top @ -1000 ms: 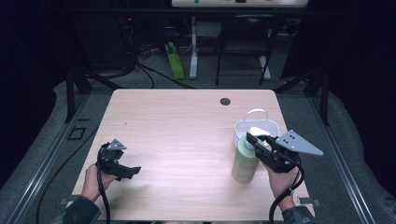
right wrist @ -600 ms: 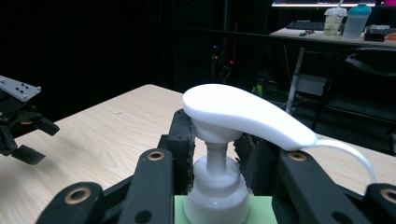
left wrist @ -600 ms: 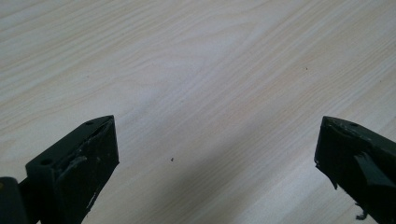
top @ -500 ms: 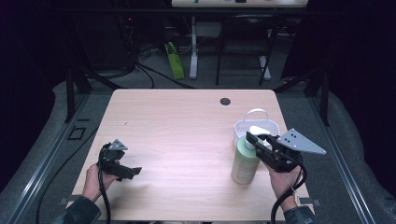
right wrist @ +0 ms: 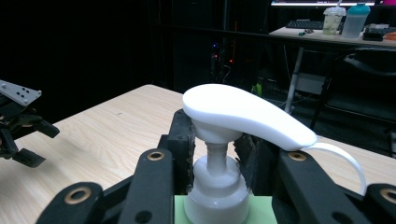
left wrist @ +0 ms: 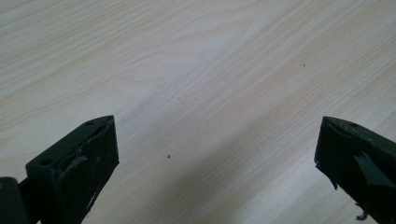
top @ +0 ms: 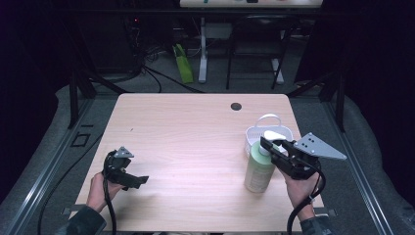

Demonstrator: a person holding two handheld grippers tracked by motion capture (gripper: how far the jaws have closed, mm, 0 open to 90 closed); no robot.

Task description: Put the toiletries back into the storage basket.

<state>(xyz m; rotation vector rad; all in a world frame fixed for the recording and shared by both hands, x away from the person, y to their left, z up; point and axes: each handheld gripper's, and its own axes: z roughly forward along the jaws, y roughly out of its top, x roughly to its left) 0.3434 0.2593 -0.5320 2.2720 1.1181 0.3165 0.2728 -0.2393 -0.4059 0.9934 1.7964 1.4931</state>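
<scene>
A pale green pump bottle (top: pixel 256 172) with a white pump head (right wrist: pixel 243 112) stands upright at the right of the wooden table (top: pixel 195 127). My right gripper (top: pixel 268 148) is shut on the bottle's neck just under the pump head, and in the right gripper view (right wrist: pixel 217 156) its black jaws press on both sides of the white stem. My left gripper (top: pixel 138 180) hovers low over the table's front left, held in a hand. Its jaws stand wide open (left wrist: pixel 217 137) over bare wood, with nothing between them.
A small white basket (top: pixel 254 133) with a handle sits right behind the bottle, near the table's right edge. A dark round hole (top: pixel 236 106) lies at the back of the table. Desk legs and cables stand on the floor beyond.
</scene>
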